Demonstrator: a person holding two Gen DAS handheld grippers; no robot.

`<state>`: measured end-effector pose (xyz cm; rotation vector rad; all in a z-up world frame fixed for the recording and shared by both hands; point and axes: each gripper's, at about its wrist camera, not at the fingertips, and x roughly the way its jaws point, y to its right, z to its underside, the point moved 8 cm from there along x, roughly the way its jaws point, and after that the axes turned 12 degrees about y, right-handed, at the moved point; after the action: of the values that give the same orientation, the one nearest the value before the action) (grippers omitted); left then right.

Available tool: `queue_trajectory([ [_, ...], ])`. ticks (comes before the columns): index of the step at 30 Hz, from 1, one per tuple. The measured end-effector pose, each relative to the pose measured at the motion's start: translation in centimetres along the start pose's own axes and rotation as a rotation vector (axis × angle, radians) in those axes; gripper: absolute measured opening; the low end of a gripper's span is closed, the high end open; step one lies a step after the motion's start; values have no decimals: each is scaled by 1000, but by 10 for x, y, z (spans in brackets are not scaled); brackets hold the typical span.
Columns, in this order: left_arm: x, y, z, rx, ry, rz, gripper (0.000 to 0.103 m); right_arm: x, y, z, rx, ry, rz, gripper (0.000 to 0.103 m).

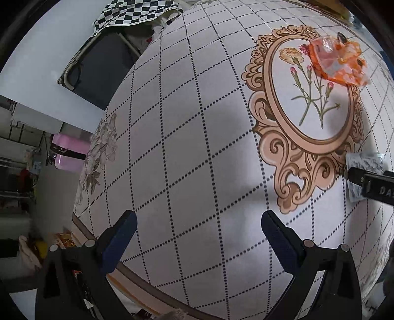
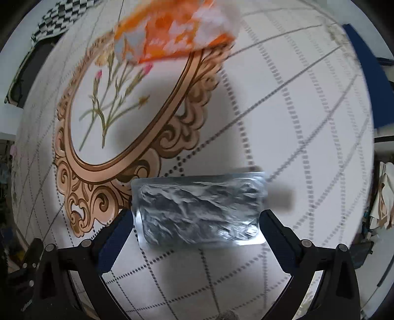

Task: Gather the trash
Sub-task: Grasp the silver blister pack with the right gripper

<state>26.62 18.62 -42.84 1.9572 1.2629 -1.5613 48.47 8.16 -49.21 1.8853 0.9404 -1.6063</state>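
A crumpled silver foil wrapper (image 2: 199, 209) lies flat on the patterned tablecloth. My right gripper (image 2: 197, 222) is open, its two fingers standing on either side of the wrapper's near end. An orange and white plastic wrapper (image 2: 172, 32) lies farther away on the flower medallion; it also shows in the left wrist view (image 1: 337, 61). My left gripper (image 1: 198, 221) is open and empty above bare cloth. In the left wrist view the silver wrapper (image 1: 362, 177) shows at the right edge, partly hidden by the right gripper's body.
The table (image 1: 172, 123) carries a white cloth with a dotted grid and an ornate beige frame print (image 1: 307, 147). Its left edge drops to the floor, where a pink case (image 1: 69, 152) and a dark chair with a checkered cloth (image 1: 128, 14) stand.
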Motion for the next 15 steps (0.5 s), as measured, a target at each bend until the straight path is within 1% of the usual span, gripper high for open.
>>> queue_trajectory([
  [2,4,0,-5,-9,-6,-3,103,2,-1,-5,-30,18,47,103],
  [3,5,-1,-5,-15,-11,-4,103,3,0,-5,-22,14,50,103],
  [7,6,0,-8,-16,-16,-3,103,3,5,-7,-3,24,37,102],
  [8,5,1,-10,-13,-14,-4,103,2,6,-7,4,25,29,100],
  [9,4,1,-11,-9,-10,-2,103,0,7,-6,9,29,19,96],
  [11,3,5,-14,-3,-4,-3,103,-14,13,-10,7,73,54,57],
  [12,1,7,-16,1,1,1,103,-21,17,-12,39,89,15,46],
  [13,0,9,-18,4,5,4,103,-23,22,-12,67,85,-1,32],
  [15,-3,13,-21,15,15,8,103,-31,37,-12,132,94,-53,29],
])
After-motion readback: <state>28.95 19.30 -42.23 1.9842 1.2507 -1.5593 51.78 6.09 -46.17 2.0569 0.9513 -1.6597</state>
